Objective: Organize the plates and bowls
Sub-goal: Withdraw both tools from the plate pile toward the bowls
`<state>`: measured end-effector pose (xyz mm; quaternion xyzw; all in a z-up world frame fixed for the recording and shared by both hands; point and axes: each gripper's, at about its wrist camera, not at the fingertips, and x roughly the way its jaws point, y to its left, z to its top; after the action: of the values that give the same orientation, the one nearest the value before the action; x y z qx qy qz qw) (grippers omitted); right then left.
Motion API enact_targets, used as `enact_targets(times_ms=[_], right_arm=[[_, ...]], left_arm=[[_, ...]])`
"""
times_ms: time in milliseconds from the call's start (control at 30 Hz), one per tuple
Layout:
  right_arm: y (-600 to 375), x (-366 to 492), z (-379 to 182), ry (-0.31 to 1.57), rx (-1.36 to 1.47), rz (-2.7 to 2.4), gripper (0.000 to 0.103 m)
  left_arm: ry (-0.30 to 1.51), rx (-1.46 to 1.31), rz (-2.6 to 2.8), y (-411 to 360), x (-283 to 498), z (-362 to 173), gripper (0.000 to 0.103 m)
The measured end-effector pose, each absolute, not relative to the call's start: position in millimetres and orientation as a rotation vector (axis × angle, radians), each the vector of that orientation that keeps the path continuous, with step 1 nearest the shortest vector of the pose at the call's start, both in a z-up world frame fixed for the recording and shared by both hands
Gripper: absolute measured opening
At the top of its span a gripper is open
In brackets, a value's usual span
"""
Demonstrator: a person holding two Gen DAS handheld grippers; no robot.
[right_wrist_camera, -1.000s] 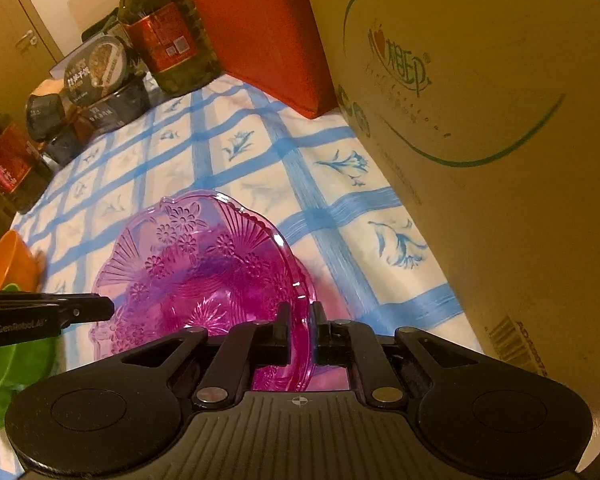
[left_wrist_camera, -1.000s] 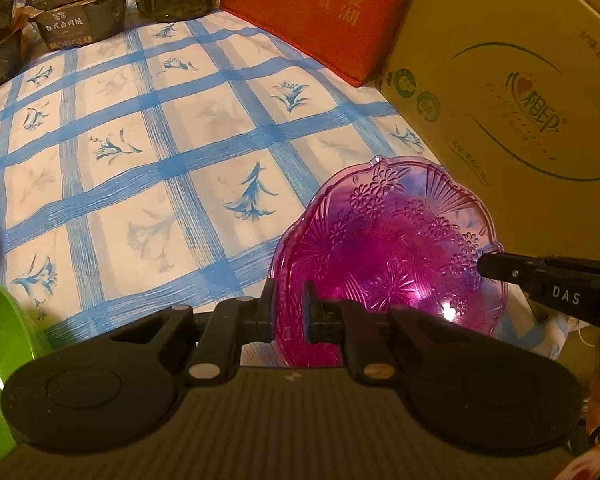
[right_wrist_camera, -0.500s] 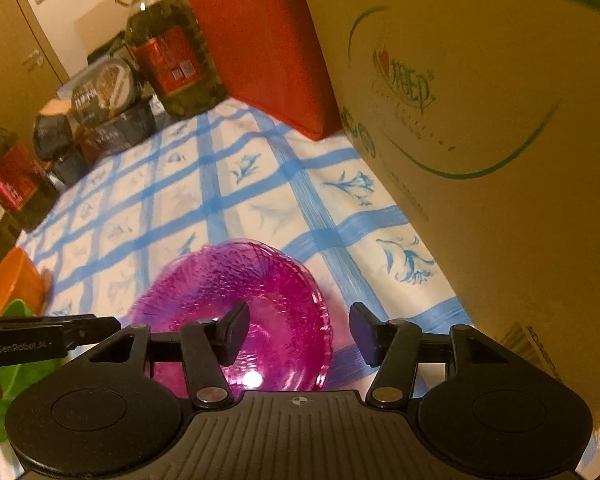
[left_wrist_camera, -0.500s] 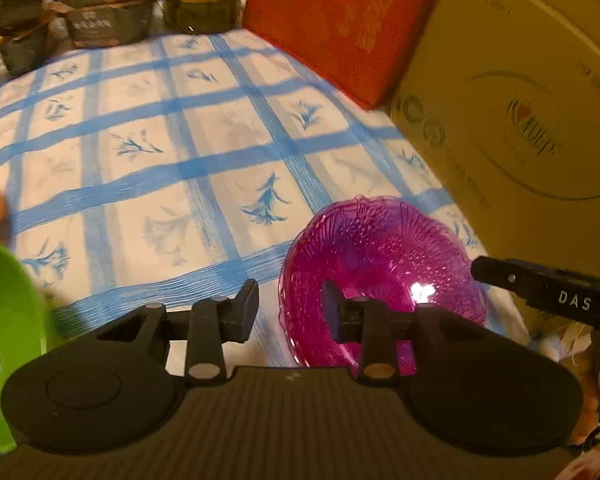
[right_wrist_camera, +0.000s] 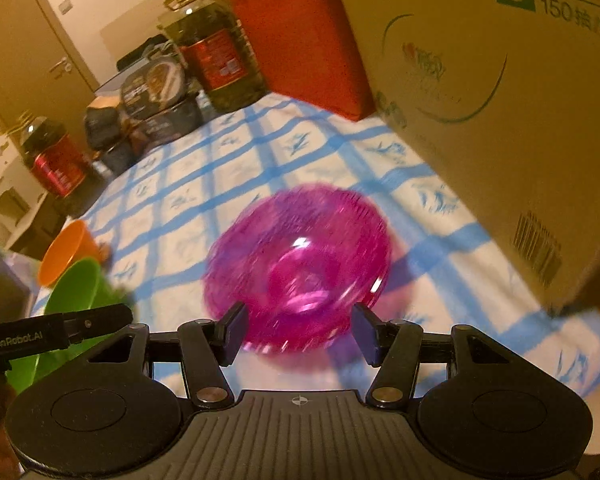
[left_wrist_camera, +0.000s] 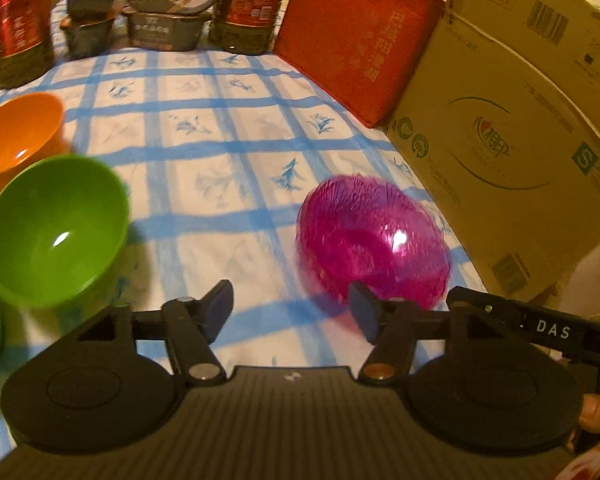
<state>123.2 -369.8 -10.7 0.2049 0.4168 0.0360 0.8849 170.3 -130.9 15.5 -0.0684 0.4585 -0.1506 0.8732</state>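
From the left wrist view, the left gripper (left_wrist_camera: 291, 310) has its jaws opening, well apart, with only the blue-checked tablecloth (left_wrist_camera: 204, 184) between them; they hold nothing. The purple plate (left_wrist_camera: 374, 240) lies on the table just beyond the right-hand finger, blurred so that its pattern cannot be read. To the left a green bowl (left_wrist_camera: 56, 236) sits near, its lower edge smeared, and an orange bowl (left_wrist_camera: 18, 136) behind it is cut off by the frame's edge. Along the far side stand oil bottles (left_wrist_camera: 252, 4) and food tubs (left_wrist_camera: 168, 12); a red bag (left_wrist_camera: 356, 40) and a large cardboard box (left_wrist_camera: 500, 128) close off the right. The right gripper's finger marked DAS pokes in at the lower right.

From the right wrist view, the right gripper (right_wrist_camera: 298, 328) stands with jaws about half open and empty. The purple plate (right_wrist_camera: 300, 264) lies just past the fingertips, apart from both pads, heavily blurred. The green bowl (right_wrist_camera: 76, 292) is partly hidden behind the left gripper's finger, and the orange bowl (right_wrist_camera: 66, 248) sits just beyond it.
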Motion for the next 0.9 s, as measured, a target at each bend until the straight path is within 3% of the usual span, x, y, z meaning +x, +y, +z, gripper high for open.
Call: enact_targets(times_ms=[900], right_arm=[[-218.2,78.6,-14.7,0.925,0.288,0.279,0.060]], left_arm=[[0.926,-0.171,-0.080,17.9,62.3,10.0,0.075]])
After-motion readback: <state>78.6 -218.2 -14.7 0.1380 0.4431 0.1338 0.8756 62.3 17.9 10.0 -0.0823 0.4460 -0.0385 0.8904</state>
